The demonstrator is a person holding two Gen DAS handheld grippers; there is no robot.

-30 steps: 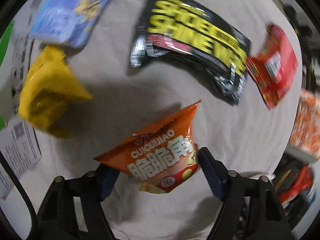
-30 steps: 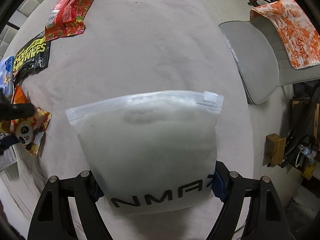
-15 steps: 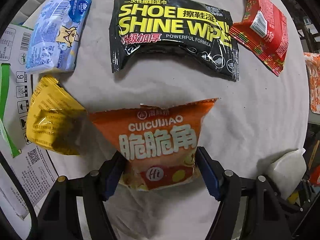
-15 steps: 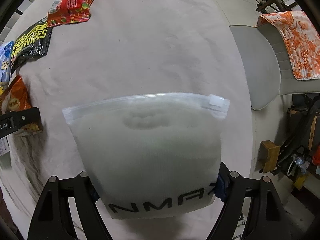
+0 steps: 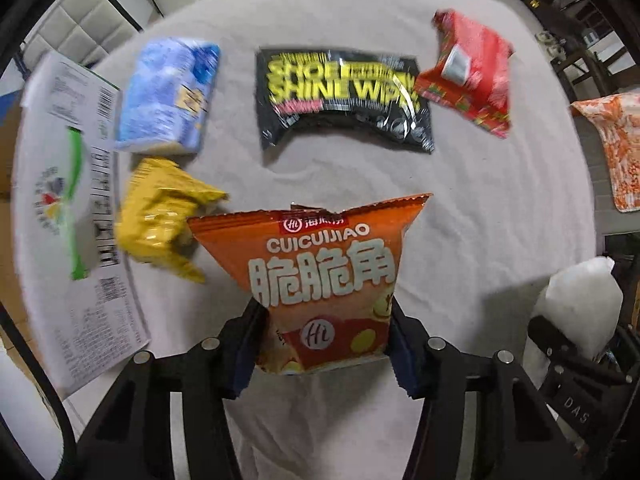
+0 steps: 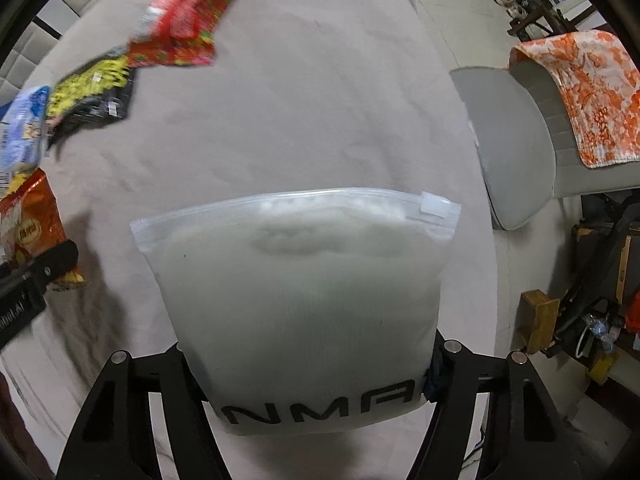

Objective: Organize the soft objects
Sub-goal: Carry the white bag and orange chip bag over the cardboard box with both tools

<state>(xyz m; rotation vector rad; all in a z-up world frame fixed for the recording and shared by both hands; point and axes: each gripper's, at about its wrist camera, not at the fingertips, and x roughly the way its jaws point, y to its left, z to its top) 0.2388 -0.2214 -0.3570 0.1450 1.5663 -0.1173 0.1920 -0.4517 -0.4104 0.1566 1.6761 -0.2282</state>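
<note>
An orange snack bag (image 5: 320, 276) hangs upright between the pads of my left gripper (image 5: 326, 320), whose jaws are closing and press on its lower sides, above the cloth-covered table (image 5: 480, 220). On the table lie a yellow bag (image 5: 160, 212), a blue tissue pack (image 5: 168, 92), a black shoe-wipes pack (image 5: 344, 100) and a red pack (image 5: 472, 76). My right gripper (image 6: 308, 360), jaws closing, squeezes the bottom of a frosted white zip bag (image 6: 304, 280) with soft filling. That bag also shows at the right of the left wrist view, zip bag (image 5: 576, 304).
A white printed box (image 5: 68, 200) lies at the table's left edge. To the right of the table stands a grey chair (image 6: 520, 140) with an orange floral cloth (image 6: 580, 92) over it. Clutter and a wooden block (image 6: 540, 316) sit on the floor beyond.
My left gripper's jaws have narrowed onto the orange snack bag and it has risen with the bag, so the table packs look smaller. The right gripper has tightened on the zip bag.
</note>
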